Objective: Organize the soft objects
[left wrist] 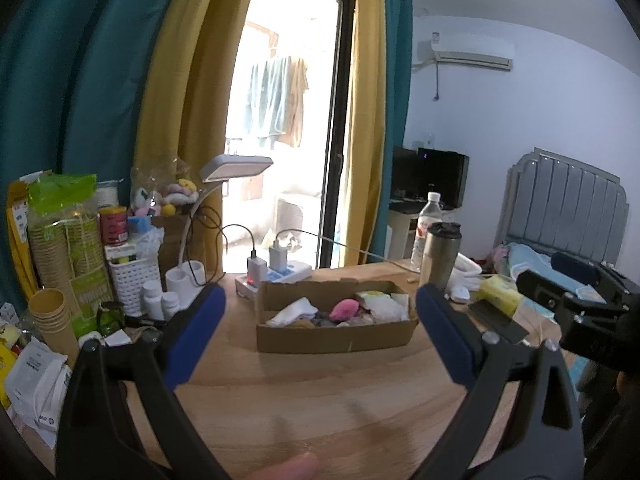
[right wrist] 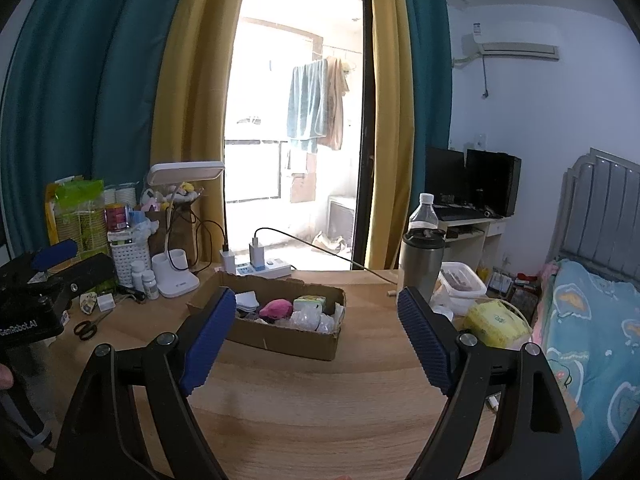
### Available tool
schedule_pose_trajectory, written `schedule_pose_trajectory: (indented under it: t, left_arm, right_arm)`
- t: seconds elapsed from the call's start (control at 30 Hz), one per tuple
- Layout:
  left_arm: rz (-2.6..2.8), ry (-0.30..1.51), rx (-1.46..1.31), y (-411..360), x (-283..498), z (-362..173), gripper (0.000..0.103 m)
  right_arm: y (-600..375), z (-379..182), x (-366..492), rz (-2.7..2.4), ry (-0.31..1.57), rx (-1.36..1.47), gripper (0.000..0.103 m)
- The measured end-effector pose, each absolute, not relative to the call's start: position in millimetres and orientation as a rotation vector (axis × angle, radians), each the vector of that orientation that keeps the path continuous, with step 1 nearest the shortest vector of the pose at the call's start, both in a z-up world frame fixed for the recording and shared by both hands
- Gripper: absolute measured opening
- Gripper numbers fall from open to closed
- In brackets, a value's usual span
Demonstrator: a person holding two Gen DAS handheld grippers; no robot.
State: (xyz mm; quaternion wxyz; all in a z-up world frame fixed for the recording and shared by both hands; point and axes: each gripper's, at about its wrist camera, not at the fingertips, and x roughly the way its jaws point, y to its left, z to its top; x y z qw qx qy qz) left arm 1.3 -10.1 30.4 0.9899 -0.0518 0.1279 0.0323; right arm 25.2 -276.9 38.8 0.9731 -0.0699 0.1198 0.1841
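Both tongs (left wrist: 320, 320) (right wrist: 316, 332) gaping, empty, cardboard box (left wrist: 336, 336) contents jumbled, pink soft item (left wrist: 345, 307) half buried

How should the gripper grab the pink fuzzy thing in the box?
Come from above, since the cardboard box walls block the sides. Pinch the pink fuzzy thing across its rounded middle, its highest part among the white cloths. Both the right gripper and the left gripper are open and empty.
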Motion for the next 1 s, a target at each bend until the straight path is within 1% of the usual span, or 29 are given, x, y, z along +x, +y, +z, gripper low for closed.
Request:
schedule_pose_trajectory:
  t: [1.0]
  left_arm:
    - [0.031, 0.245, -0.079, -19.2, -0.7, 32.1, 0.097]
  right_arm:
    - [-275.0, 32.9, 29.3, 0.366, 0.259, -0.146, 0.086]
